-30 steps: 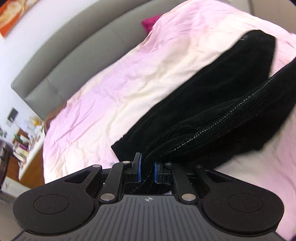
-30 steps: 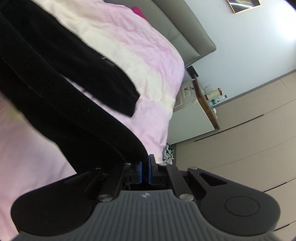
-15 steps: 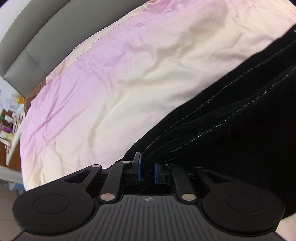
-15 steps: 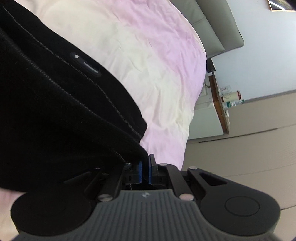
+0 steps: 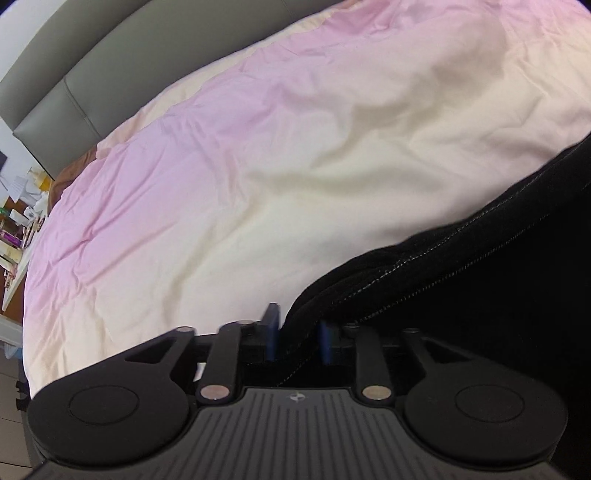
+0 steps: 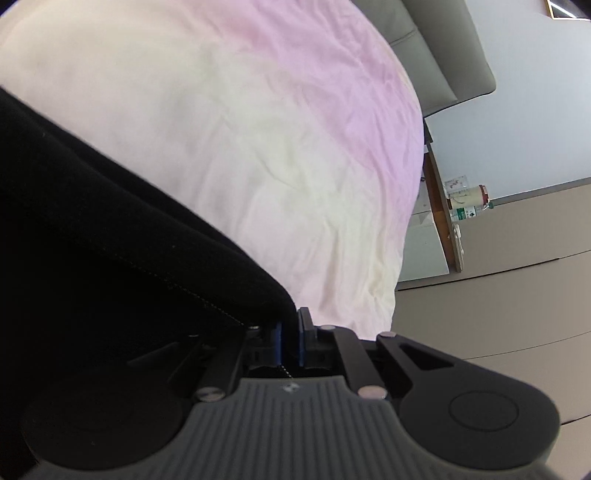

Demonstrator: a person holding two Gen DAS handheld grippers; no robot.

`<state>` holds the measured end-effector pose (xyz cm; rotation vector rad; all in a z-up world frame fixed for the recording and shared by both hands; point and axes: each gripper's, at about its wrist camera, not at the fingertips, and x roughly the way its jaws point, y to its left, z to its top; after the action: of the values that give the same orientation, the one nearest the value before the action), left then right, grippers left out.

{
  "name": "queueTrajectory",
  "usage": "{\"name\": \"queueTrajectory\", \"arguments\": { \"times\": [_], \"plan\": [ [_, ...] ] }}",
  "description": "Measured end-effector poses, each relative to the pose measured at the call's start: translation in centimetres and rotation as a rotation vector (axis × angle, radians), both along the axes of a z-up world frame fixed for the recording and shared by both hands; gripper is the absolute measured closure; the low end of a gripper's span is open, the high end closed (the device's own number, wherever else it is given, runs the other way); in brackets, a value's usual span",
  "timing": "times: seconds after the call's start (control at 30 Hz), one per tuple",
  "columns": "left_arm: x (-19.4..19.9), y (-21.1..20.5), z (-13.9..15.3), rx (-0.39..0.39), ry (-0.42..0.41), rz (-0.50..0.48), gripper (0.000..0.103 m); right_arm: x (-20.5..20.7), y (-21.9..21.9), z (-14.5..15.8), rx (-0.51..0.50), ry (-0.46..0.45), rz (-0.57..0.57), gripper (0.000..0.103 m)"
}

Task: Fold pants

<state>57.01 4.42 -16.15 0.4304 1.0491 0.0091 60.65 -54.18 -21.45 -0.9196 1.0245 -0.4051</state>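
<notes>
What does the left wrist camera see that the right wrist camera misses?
Only the left view shows a cluttered table beside the bed. Only the right view shows a wooden nightstand with bottles and a picture frame corner. Both show black pants pinched between blue pads, the pink bedspread and the grey headboard.

I see the pants [image 5: 461,280] lying on the bed [image 5: 258,166], headboard [image 5: 92,81] behind, nightstand [image 6: 439,221] to its right
</notes>
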Motion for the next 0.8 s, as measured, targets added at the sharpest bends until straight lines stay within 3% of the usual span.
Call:
{"name": "queueTrajectory", "arguments": {
  "times": [0.03, 0.07, 0.1, 0.13, 0.3, 0.4, 0.6, 0.8],
  "plan": [
    [-0.3, 0.2, 0.6, -0.006, -0.040, 0.006, 0.034, 0.0, -0.1, 0.0, 0.003, -0.015, -0.009, 0.082],
    [-0.7, 0.5, 1.3, -0.016, -0.084, 0.012, 0.015, 0.0, -0.3, 0.4, 0.015, -0.040, -0.022, 0.056],
    [-0.8, 0.9, 2.0, -0.036, -0.108, 0.018, 0.014, -0.2, -0.5, 0.9, 0.024, -0.066, -0.033, 0.039],
    [-0.9, 1.3, 2.6, -0.053, -0.111, 0.033, 0.015, -0.5, -0.7, 1.6, 0.052, -0.091, -0.040, 0.037],
    [-3.8, 5.8, 5.0, -0.175, -0.114, 0.159, 0.016, -3.1, -1.2, 5.0, 0.240, -0.161, -0.094, 0.037],
    [-7.3, 9.9, 5.3, -0.287, -0.131, 0.307, 0.016, -6.2, -0.9, 5.7, 0.413, -0.182, -0.142, 0.036],
    [-15.1, 15.2, 3.1, -0.467, -0.154, 0.540, 0.016, -12.9, -0.1, 3.9, 0.748, -0.250, -0.303, 0.036],
    [-22.3, 17.5, -0.3, -0.777, -0.174, 0.764, 0.014, -19.0, 2.8, 2.0, 0.994, -0.330, -0.417, 0.038]
  ]
}}
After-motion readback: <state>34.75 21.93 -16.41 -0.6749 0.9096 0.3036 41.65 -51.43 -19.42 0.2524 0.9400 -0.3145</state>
